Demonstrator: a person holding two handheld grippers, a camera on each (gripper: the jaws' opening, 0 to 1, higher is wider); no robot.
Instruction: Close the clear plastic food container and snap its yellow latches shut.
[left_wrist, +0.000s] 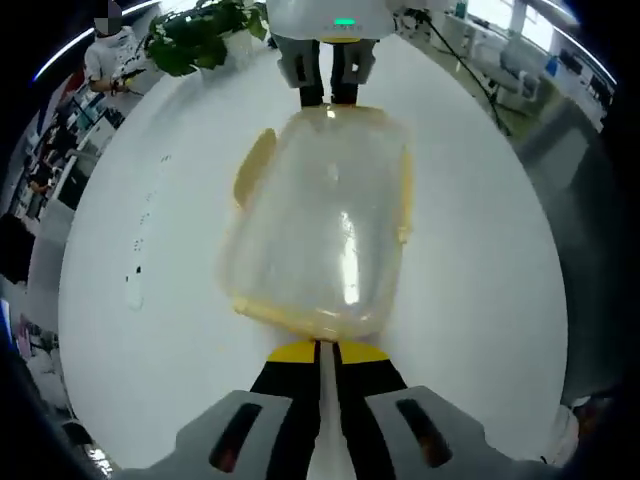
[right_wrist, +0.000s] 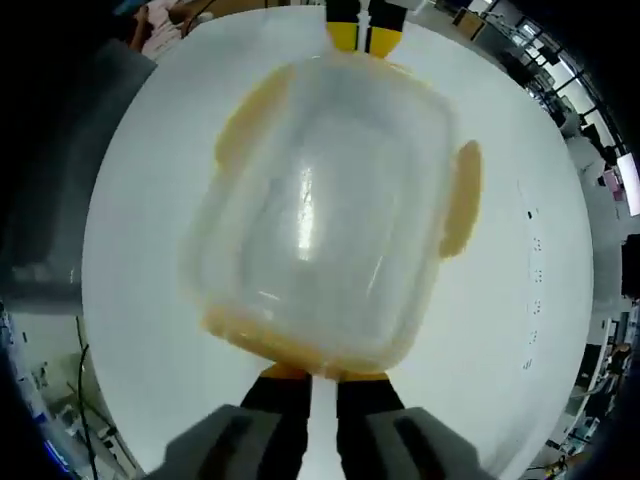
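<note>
A clear plastic container (left_wrist: 320, 220) with its lid on lies on the white table (left_wrist: 480, 300). One yellow side latch (left_wrist: 254, 166) flares outward; the opposite one (left_wrist: 405, 195) lies flat along the edge. My left gripper (left_wrist: 320, 352) is shut, its yellow-tipped jaws pressed against the container's near end latch (left_wrist: 300, 322). My right gripper (left_wrist: 328, 95) touches the far end. In the right gripper view the container (right_wrist: 320, 210) lies ahead, with a flared latch (right_wrist: 462, 195) on the right. The right gripper (right_wrist: 312, 376) is shut against the near yellow latch (right_wrist: 290, 350), and the left gripper (right_wrist: 364, 38) is opposite.
A green potted plant (left_wrist: 200, 35) stands at the table's far edge, with a person (left_wrist: 110, 55) beside it. Desks and office furniture (left_wrist: 530, 70) surround the round table. Bare white tabletop (right_wrist: 130, 200) lies on both sides of the container.
</note>
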